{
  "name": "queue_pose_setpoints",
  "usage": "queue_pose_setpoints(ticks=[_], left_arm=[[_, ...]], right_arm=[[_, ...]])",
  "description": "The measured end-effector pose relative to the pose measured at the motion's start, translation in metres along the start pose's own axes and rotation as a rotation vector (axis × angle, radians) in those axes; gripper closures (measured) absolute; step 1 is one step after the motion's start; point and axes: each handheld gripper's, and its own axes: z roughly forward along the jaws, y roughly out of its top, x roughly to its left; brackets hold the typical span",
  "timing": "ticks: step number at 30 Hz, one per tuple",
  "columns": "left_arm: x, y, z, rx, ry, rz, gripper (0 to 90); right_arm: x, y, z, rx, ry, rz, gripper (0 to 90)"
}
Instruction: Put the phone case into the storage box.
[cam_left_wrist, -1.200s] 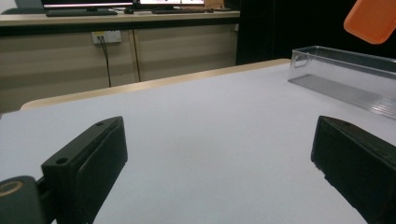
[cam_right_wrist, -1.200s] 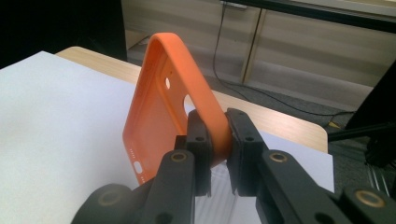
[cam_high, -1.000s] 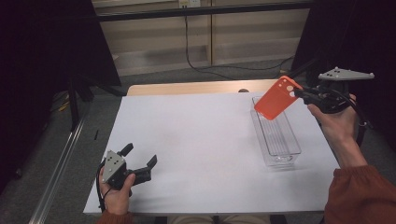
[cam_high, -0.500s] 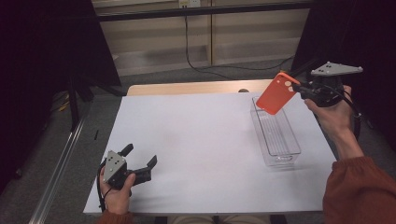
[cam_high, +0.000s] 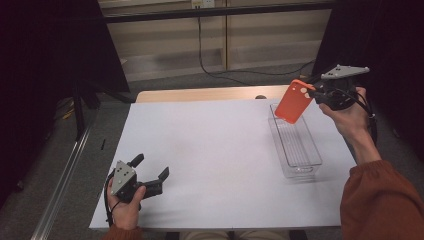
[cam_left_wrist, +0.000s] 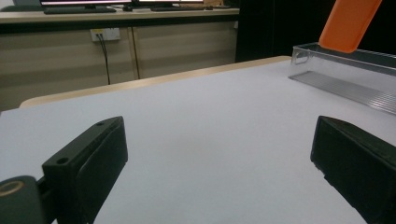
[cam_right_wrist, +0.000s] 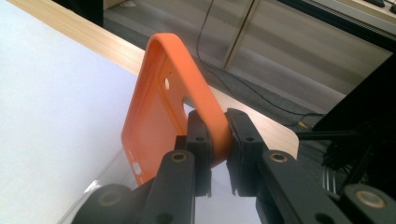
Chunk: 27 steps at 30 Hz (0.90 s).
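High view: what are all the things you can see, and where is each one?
phone case: 1, orange, held in the air above the far end of the tray
tray: 1, clear plastic, right side of the table
table: 1, white top with a wooden far edge
cable: 1, black, on the floor beyond the table
right tongs: 1, black, shut on the phone case's edge
left tongs: 1, black, open, near left corner

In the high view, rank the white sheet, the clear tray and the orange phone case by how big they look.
1. white sheet, by far the largest.
2. clear tray, long and narrow.
3. orange phone case, smallest; the right gripper holds it above the tray, nearer the camera, so it may look slightly oversized.
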Motion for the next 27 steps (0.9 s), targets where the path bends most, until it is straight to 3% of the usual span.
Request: queue_pose_setpoints(ticks=[27], left_arm=[[0.001,0.000,0.003,0.015,0.007,0.001,3.9]], right_arm=[[0.005,0.005,0.047,0.098,-0.042,-0.108,80.4]])
